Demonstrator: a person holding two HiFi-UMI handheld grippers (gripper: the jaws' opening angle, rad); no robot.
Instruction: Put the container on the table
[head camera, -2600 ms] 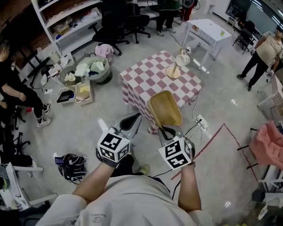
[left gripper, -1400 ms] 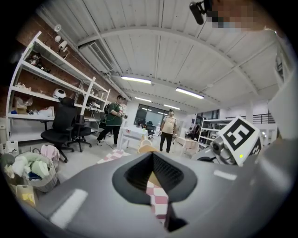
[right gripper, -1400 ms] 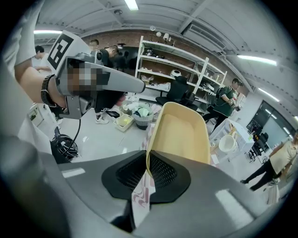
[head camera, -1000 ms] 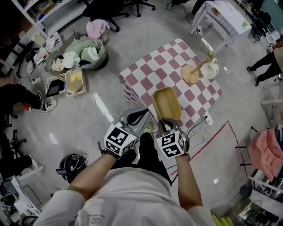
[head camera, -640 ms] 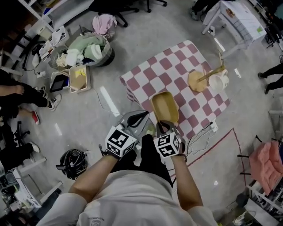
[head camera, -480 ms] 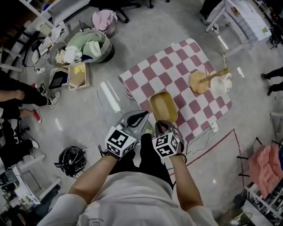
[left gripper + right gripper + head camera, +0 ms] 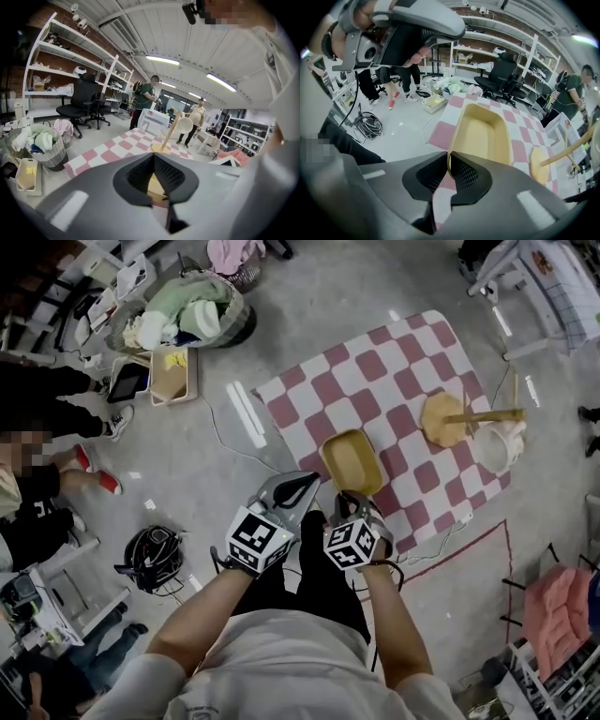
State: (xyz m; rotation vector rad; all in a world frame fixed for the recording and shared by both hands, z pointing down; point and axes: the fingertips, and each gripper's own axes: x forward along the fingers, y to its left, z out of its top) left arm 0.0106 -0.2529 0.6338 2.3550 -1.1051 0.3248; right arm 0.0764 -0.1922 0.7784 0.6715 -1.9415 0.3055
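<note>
A yellow oblong container is over the near edge of the pink-and-white checked table; whether it rests on the cloth I cannot tell. My right gripper is shut on its near rim. In the right gripper view the container stretches away from the shut right gripper above the table. My left gripper is beside it on the left, shut and holding nothing. In the left gripper view the left gripper points at the table.
A wooden stand with a white mug is on the table's right part. On the floor are a laundry basket, a tray, a black helmet, cables and red tape. People sit at the left.
The person has stepped up to the table. The container, still in the right gripper, has come forward over the table's near edge. The left gripper stays shut beside it.
</note>
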